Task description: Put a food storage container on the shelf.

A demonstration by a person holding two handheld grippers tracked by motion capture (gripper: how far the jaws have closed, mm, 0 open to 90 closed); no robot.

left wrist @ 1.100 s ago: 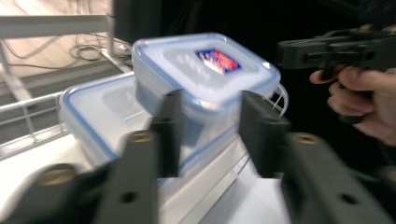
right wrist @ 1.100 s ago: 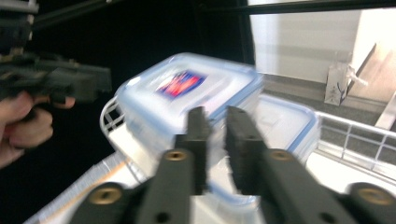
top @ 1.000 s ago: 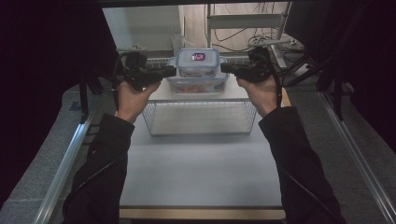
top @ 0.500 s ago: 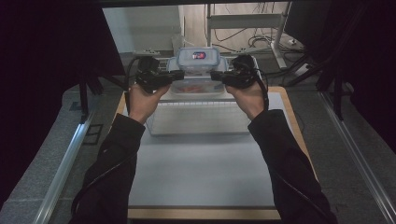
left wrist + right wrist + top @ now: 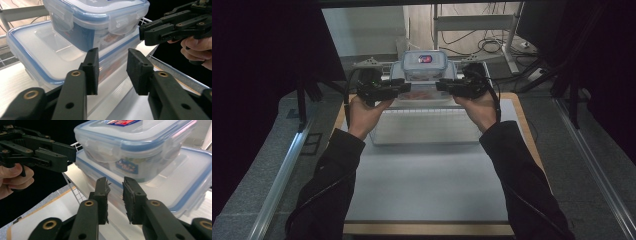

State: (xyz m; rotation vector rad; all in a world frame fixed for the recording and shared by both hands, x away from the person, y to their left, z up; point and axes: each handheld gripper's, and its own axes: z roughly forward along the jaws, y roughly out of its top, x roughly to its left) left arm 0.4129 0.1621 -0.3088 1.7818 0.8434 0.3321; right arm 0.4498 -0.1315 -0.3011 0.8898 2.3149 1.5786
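A small clear box with a blue-rimmed lid [image 5: 424,64] [image 5: 95,17] [image 5: 135,142] stands on a wide flat clear box [image 5: 422,97] [image 5: 30,55] [image 5: 186,177]. The stack sits at the far end of a wire basket [image 5: 427,129]. My left gripper [image 5: 404,89] [image 5: 112,72] is at the stack's left side and my right gripper [image 5: 442,86] [image 5: 115,198] at its right side. Both pairs of jaws have just been opening. They stand apart by the wide box's edge, with no pad pressing on it. Each gripper view shows the other gripper [image 5: 172,27] [image 5: 42,150] across the stack.
The basket stands on a pale mat [image 5: 427,185] over a wooden tabletop [image 5: 524,125]. Metal rails [image 5: 277,180] run along both sides. A desk frame and cables [image 5: 492,35] lie beyond the table's far edge.
Both hands have come closer together and sunk a little with the stack. The jaws, shut earlier, now stand apart on both grippers.
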